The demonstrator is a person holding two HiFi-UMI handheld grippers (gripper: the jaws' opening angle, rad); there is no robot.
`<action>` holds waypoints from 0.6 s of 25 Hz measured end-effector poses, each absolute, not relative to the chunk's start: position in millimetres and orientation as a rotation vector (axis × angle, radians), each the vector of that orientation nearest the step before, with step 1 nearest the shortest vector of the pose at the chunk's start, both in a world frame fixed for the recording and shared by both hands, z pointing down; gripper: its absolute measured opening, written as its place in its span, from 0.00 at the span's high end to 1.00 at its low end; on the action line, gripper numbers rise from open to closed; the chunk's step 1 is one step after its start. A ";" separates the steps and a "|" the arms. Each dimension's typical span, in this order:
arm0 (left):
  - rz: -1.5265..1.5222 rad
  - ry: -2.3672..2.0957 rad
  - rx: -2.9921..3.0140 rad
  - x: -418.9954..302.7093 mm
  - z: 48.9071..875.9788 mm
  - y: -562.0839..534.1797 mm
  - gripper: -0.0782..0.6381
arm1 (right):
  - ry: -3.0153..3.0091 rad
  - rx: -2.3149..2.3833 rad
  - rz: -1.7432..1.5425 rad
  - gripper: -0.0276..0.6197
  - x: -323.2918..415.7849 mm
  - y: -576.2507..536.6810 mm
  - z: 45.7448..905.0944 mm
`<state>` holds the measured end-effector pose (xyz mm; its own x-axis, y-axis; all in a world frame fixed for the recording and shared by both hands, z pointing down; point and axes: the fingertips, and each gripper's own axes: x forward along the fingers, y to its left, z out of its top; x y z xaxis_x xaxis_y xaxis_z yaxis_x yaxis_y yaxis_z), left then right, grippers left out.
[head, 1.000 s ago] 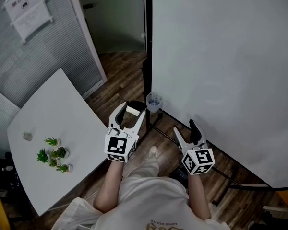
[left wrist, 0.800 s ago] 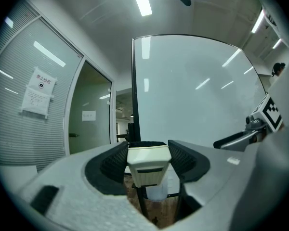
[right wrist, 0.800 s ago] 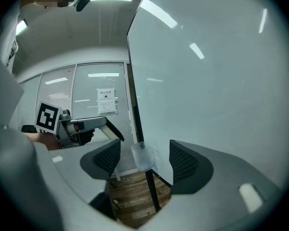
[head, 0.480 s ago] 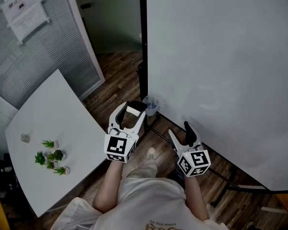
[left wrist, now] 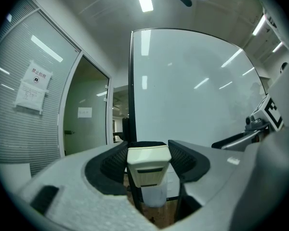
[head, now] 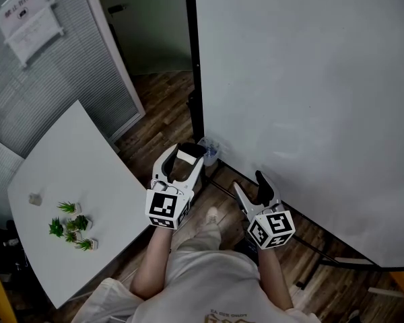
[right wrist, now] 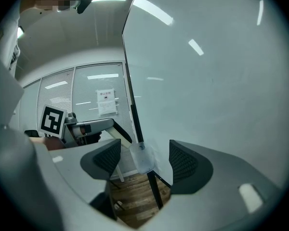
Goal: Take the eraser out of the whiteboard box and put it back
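A person stands in front of a big whiteboard [head: 310,99] on a dark stand and holds a gripper in each hand. The left gripper [head: 187,151] has the eraser [head: 186,157] between its jaws. The jaws press on the eraser from both sides and pinch it tight. The eraser is pale and creamy, with a dark strip across its face, and its top end sits level with the jaw tips. In the left gripper view it fills the gap between the two black ribbed pads. So the eraser is out of the box and up in the air in the left gripper. The whiteboard box [head: 211,150] is a small clear cup. It hangs at the bottom left corner of the whiteboard, next to the black pole of the stand. In the head view the eraser is just beside the box, a bit to its left. In the left gripper view the box shows right under the eraser and farther away. The right gripper [head: 248,182] is to the right of the left one, near the bottom edge of the whiteboard. Its jaws are spread wide with nothing held between them. In the right gripper view the clear box shows far off in the gap. A white table [head: 74,153] stands to the left with little green plants [head: 71,224] on it. The floor [head: 168,99] is brown wood.
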<state>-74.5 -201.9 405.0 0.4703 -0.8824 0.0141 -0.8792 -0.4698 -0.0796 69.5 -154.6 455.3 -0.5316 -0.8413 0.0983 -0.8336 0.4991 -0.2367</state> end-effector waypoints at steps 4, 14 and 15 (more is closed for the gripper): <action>-0.078 1.574 -2.657 -71.3 405.9 -204.6 0.53 | 2.704 -1.500 -0.406 0.47 66.7 -154.9 456.6; -0.100 1.536 -2.698 -59.7 415.3 -214.7 0.53 | 2.710 -1.503 -0.434 0.47 65.4 -159.2 465.3; -0.101 1.534 -2.701 -59.4 415.9 -215.4 0.53 | 2.709 -1.505 -0.437 0.47 65.5 -159.5 465.9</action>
<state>-59.4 -215.4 415.9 0.5108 -0.8588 0.0402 -0.8566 -0.5124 -0.0612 65.5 -159.5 465.9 -0.5374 -0.8342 0.1237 -0.8307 0.4985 -0.2478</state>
